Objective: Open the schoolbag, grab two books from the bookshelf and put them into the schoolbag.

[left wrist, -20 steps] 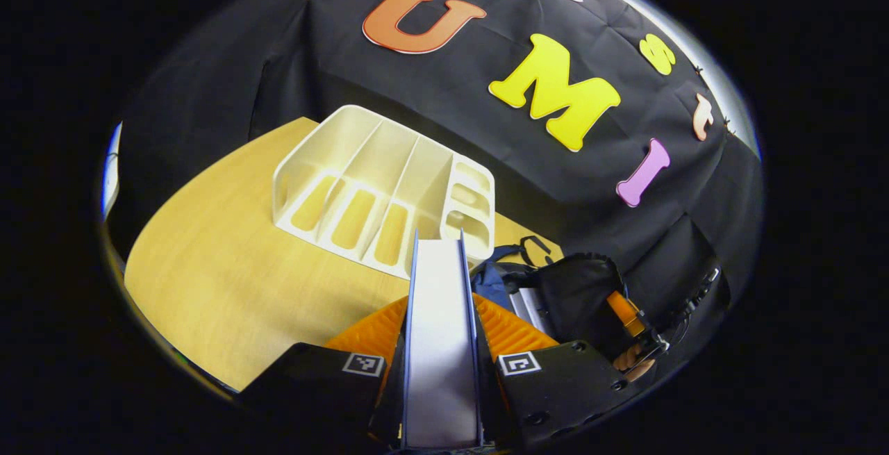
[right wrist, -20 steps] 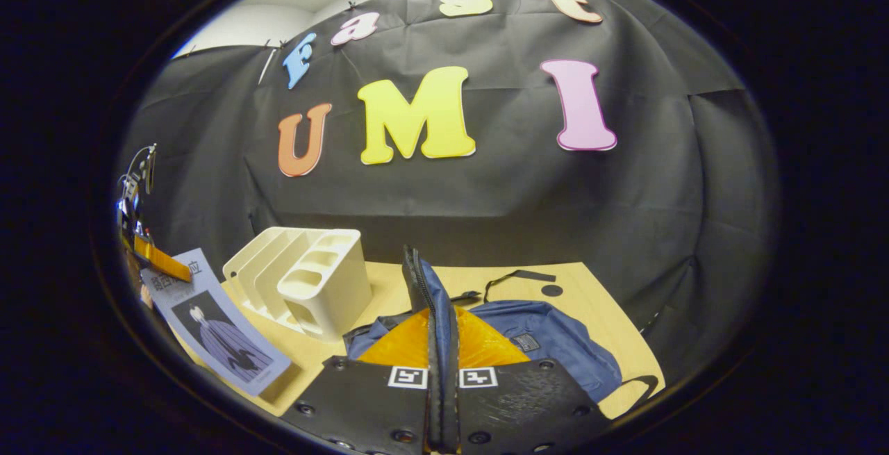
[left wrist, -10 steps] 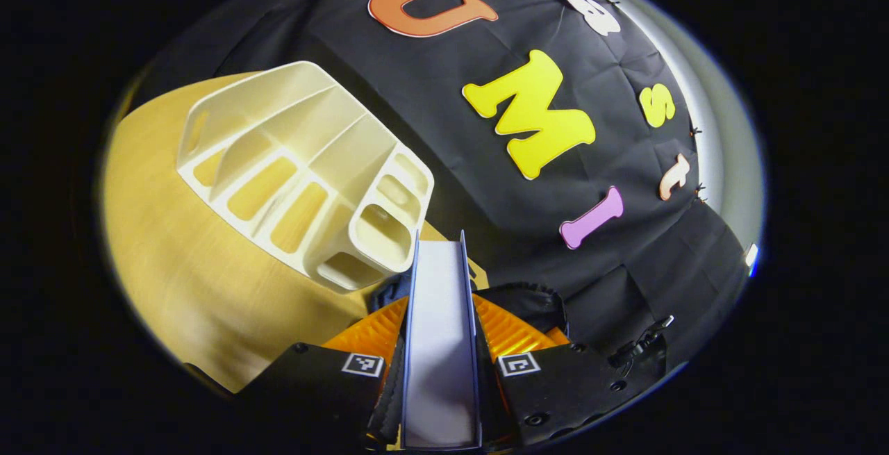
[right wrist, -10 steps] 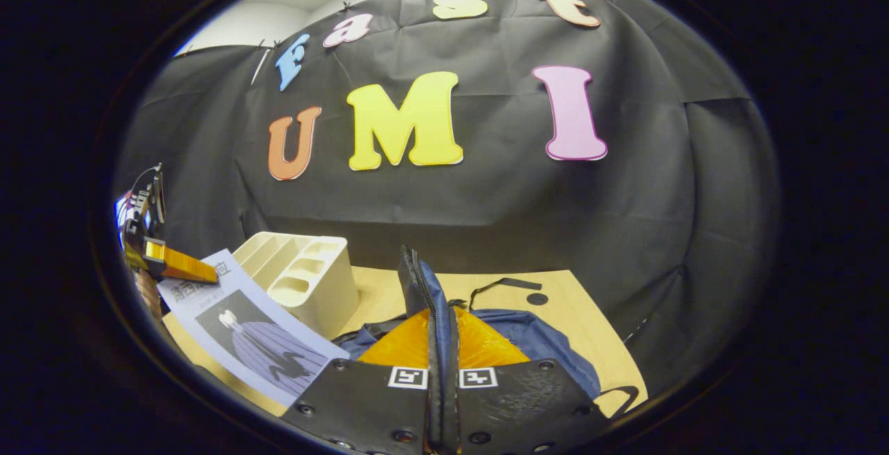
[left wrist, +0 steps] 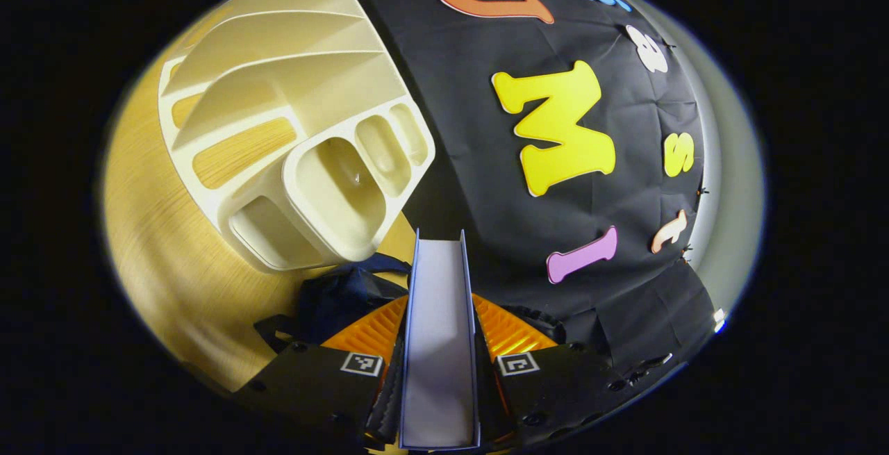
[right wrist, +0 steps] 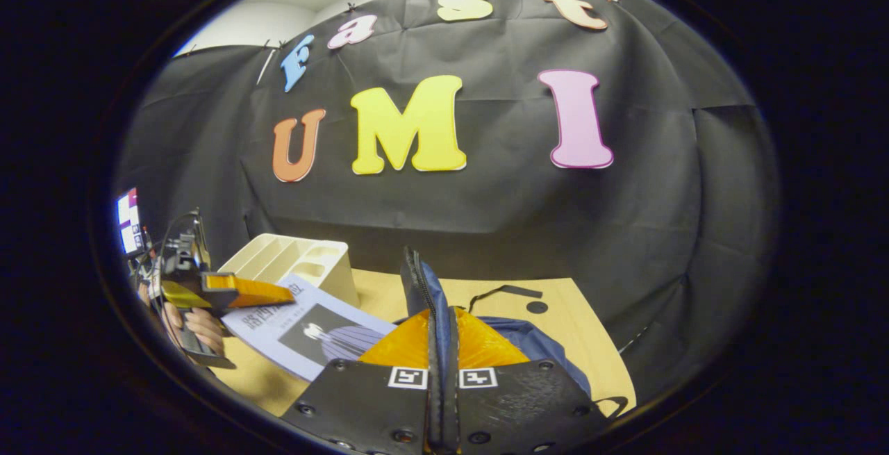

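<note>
In the left gripper view my left gripper (left wrist: 439,309) is shut on a pale lilac book (left wrist: 439,344), seen edge-on between the fingers. The cream bookshelf (left wrist: 292,128) stands just ahead on the left, its slots bare. A dark blue fold of the schoolbag (left wrist: 347,292) lies under the book's front. In the right gripper view my right gripper (right wrist: 442,316) is shut on the schoolbag's zipped flap (right wrist: 420,288), holding it up. The blue schoolbag (right wrist: 538,344) lies beyond on the wooden table (right wrist: 555,295). The left gripper (right wrist: 243,292) holds the book (right wrist: 305,323) flat at the left, over the bag's near side.
The bookshelf (right wrist: 292,260) stands at the back left of the table, behind the book. A black strap (right wrist: 503,292) and a small dark disc (right wrist: 535,307) lie on the table past the bag. A hand (right wrist: 198,326) holds the left gripper. A lit screen (right wrist: 128,219) shows far left.
The left gripper has carried the book rightward, past the bookshelf and towards the bag, tilting it flatter. The right gripper has kept the flap raised and hardly moved.
</note>
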